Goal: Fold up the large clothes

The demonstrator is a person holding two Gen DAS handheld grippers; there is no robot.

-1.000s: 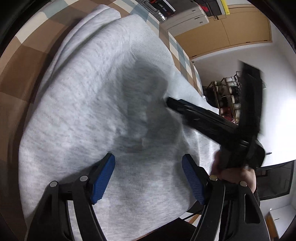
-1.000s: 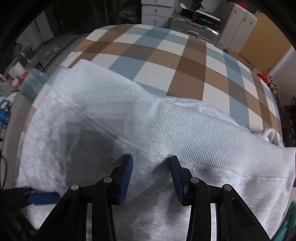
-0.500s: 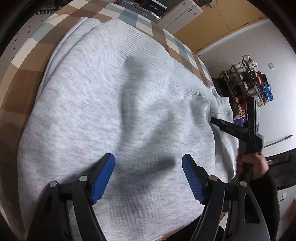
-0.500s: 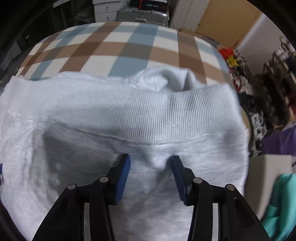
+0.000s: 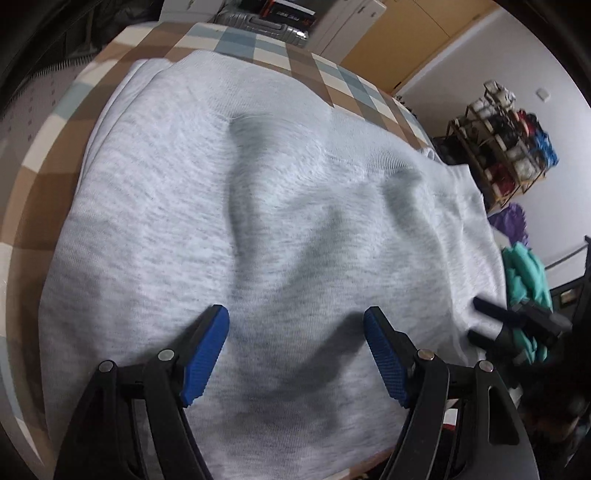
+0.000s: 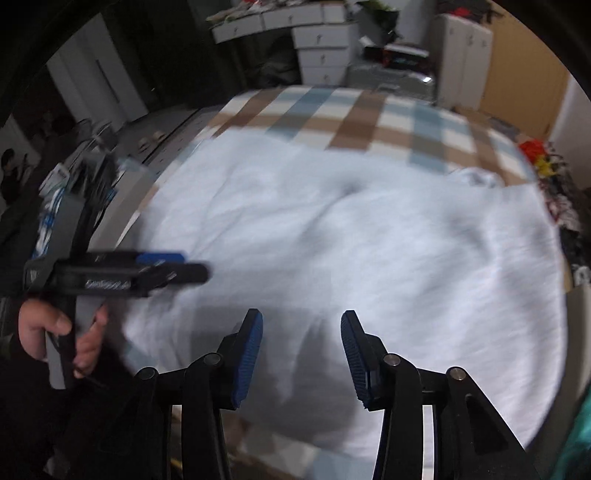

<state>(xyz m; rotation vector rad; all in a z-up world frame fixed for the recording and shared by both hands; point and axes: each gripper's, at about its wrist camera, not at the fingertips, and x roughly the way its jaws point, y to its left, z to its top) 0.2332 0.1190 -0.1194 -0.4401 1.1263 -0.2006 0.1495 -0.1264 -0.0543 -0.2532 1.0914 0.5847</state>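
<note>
A brown, blue and cream checked cover (image 5: 332, 79) was spread over the surface. White drawers (image 6: 321, 55) and a silver suitcase (image 5: 258, 27) were parked behind, with a wooden rack (image 5: 506, 147) stuck against the white wall (image 5: 461, 77).

Both tongs (image 5: 295, 354) (image 6: 301, 354) agape, empty

A light grey sweatshirt (image 5: 258, 221) lies spread over a counter (image 5: 48, 147) covered in a brown, blue and cream check cloth. Soft wrinkles and shadows cross the fabric, and a ribbed band runs along its far edge. The left tool (image 5: 295, 354) hangs above the near part, its blue-padded jaws wide apart with nothing between them. At the right edge the right tool (image 5: 480, 321) reaches the garment's side, blurred. Beyond stand a teal cloth (image 5: 528, 280) and a wooden rack (image 5: 506, 144).
</note>
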